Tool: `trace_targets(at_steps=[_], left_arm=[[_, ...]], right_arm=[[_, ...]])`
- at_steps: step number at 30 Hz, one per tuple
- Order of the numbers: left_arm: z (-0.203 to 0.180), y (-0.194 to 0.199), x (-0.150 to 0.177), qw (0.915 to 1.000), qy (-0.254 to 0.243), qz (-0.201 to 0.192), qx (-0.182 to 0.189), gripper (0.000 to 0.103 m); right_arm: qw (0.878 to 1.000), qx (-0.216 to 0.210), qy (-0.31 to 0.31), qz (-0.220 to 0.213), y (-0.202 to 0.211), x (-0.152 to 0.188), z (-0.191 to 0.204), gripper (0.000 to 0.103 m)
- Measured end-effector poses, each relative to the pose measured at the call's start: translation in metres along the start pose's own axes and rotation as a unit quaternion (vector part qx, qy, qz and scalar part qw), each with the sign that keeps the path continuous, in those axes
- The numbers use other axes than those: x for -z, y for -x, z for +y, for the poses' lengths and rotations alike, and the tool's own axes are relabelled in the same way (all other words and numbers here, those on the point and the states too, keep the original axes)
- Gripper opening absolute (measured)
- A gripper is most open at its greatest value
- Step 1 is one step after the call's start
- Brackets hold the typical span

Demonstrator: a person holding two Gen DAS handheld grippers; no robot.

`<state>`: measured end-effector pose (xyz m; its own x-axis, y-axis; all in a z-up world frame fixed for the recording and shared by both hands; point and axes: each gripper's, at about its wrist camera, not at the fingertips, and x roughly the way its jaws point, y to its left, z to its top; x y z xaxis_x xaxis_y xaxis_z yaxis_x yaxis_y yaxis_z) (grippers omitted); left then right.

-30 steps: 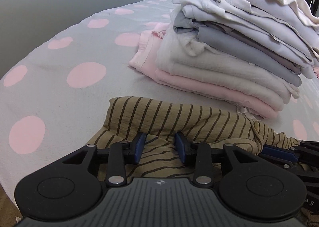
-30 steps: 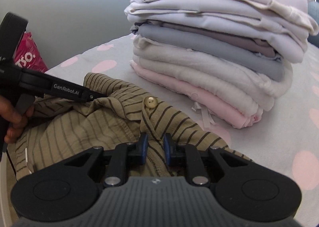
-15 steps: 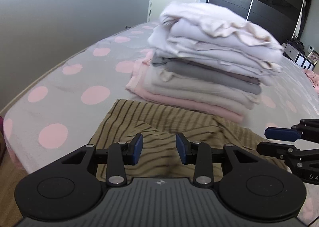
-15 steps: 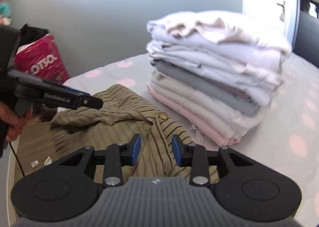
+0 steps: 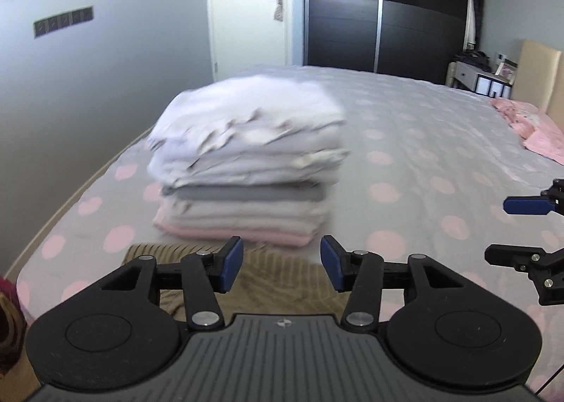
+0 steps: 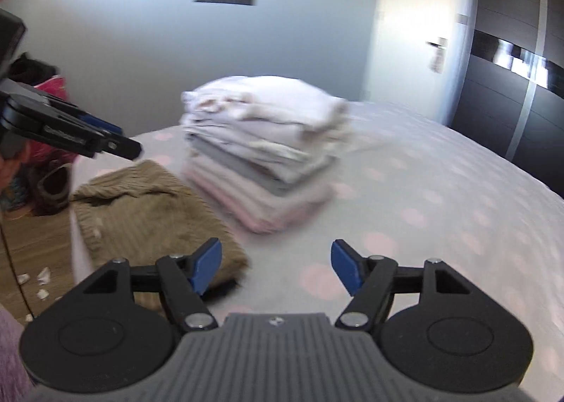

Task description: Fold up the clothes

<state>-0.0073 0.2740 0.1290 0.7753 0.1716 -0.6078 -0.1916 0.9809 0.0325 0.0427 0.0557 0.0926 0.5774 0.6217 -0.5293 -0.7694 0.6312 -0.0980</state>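
A folded olive striped garment (image 6: pixel 148 211) lies on the near corner of the bed, also low in the left wrist view (image 5: pixel 278 278). Behind it stands a tall stack of folded white, grey and pink clothes (image 5: pixel 246 162), also in the right wrist view (image 6: pixel 264 151). My left gripper (image 5: pixel 281 262) is open and empty, raised above the striped garment. My right gripper (image 6: pixel 276 266) is open and empty, raised above the bed to the right of the garment. Each gripper shows in the other's view, the right one (image 5: pixel 521 229) and the left one (image 6: pixel 70 127).
The bed has a grey cover with pink dots (image 5: pixel 423 162). Pink cloth (image 5: pixel 528 130) lies at its far right. A dark wardrobe (image 5: pixel 387 7) and a door stand behind. A wooden floor with white scraps (image 6: pixel 38 282) and shoes lies left of the bed.
Both grippers let go of the striped garment, opened wide, and rose back away from it. The garment now lies folded on the bed corner.
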Motion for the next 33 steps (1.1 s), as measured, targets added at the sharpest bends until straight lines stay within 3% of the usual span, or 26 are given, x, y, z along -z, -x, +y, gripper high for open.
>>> trace_targets(at_steps=[7,13,17,21,25,30,33], left_arm=[[-0.102,0.015,-0.054,0.9954,-0.076,-0.045,0.036,0.055],[-0.190,0.034,-0.097,0.9849,-0.137,-0.081,0.068,0.071],[-0.240,0.041,-0.109,0.9762,-0.166,-0.116,0.077,0.073],[-0.275,0.041,-0.094,0.9716,-0.148,-0.161,0.090,0.073],[-0.298,0.032,-0.057,0.9659,-0.123,-0.198,0.112,0.073],[-0.307,0.009,0.008,0.9752,-0.096,-0.158,0.121,0.073],[-0.303,-0.009,0.045,0.9845,-0.088,-0.118,0.095,0.073]], right_arm=[[0.993,0.083,-0.078,-0.019,0.076,0.036,-0.065,0.081],[0.978,0.142,-0.147,-0.043,0.129,0.074,-0.100,0.089],[0.969,0.176,-0.165,-0.047,0.154,0.099,-0.110,0.093],[0.963,0.200,-0.174,-0.054,0.176,0.120,-0.117,0.095],[0.955,0.224,-0.186,-0.059,0.189,0.142,-0.120,0.095],[0.943,0.248,-0.218,-0.035,0.185,0.171,-0.121,0.096],[0.932,0.260,-0.252,-0.015,0.172,0.184,-0.119,0.096]])
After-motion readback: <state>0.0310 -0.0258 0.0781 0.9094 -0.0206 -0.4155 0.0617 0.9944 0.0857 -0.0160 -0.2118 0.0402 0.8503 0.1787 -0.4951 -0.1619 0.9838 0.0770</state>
